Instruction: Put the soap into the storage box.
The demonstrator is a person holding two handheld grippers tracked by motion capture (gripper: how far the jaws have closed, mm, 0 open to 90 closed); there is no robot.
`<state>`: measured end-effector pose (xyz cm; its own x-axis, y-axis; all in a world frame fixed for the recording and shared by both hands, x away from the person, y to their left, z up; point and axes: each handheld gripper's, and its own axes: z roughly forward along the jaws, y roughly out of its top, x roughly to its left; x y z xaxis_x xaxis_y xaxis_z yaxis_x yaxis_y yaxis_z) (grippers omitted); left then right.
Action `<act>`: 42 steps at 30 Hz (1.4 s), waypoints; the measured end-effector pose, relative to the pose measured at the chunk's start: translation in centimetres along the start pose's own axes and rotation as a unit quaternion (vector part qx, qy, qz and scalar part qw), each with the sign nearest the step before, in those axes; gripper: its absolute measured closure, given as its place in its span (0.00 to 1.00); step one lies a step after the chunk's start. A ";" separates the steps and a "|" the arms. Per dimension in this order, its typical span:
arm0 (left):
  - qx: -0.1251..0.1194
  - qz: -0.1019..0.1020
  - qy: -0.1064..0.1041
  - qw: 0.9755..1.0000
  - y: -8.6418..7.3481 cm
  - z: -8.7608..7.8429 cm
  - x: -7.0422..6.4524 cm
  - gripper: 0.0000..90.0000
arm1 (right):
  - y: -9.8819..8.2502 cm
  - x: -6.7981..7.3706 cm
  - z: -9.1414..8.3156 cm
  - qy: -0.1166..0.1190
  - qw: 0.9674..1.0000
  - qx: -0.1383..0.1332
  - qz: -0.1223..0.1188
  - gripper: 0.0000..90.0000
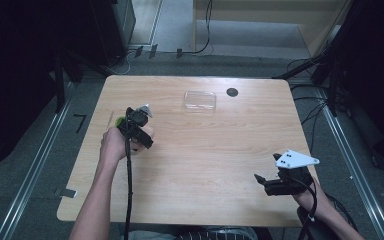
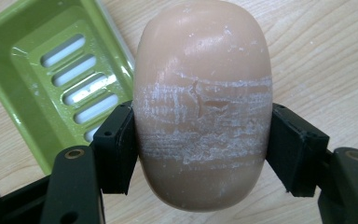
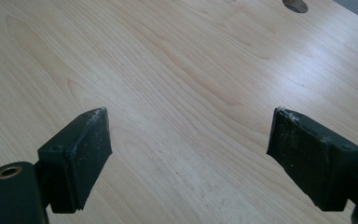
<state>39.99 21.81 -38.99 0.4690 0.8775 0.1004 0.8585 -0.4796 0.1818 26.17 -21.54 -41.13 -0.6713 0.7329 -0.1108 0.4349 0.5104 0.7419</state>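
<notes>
- My left gripper (image 2: 200,140) has its fingers (image 2: 116,149) clamped on the bar of soap (image 2: 203,102), which I hold just above the worktop (image 2: 326,56), beside the green soap dish (image 2: 23,56); the grasp looks done to me.
- The dish sits empty, so where the soap goes remains open.
- Further along the worktop lies a clear lid (image 1: 200,100), untouched.
- My right gripper (image 3: 189,154) hangs wide open, holding nothing.

The green soap dish (image 2: 42,88) lies just beside the left gripper (image 2: 200,135), blocking that side. A clear lid (image 1: 200,100) occupies the far table (image 1: 220,160) edge. The centre offers free passage between both grippers.
</notes>
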 end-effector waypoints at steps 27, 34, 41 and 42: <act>-0.028 -0.028 0.009 0.999 0.8 -0.2 2.3 0.38 | -0.1 0.0 0.0 0.002 1.000 0.002 0.000 0.15; -0.036 -0.040 0.015 0.998 1.0 0.0 2.9 0.38 | -0.2 -0.1 -0.2 0.001 1.000 0.002 0.002 0.15; -0.044 -0.051 0.019 0.998 1.1 0.2 3.3 0.38 | -0.4 -0.1 -0.4 -0.002 1.000 0.001 0.002 0.15; -0.045 -0.053 0.019 0.997 1.0 0.3 3.4 0.38 | -0.4 -0.1 -0.4 -0.003 1.000 0.001 0.003 0.15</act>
<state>42.50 24.32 -38.74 0.3663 0.9236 0.1131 0.8798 -0.3833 0.2812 25.83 -21.95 -41.15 -0.6652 0.7385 -0.1100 0.4400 0.5067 0.7414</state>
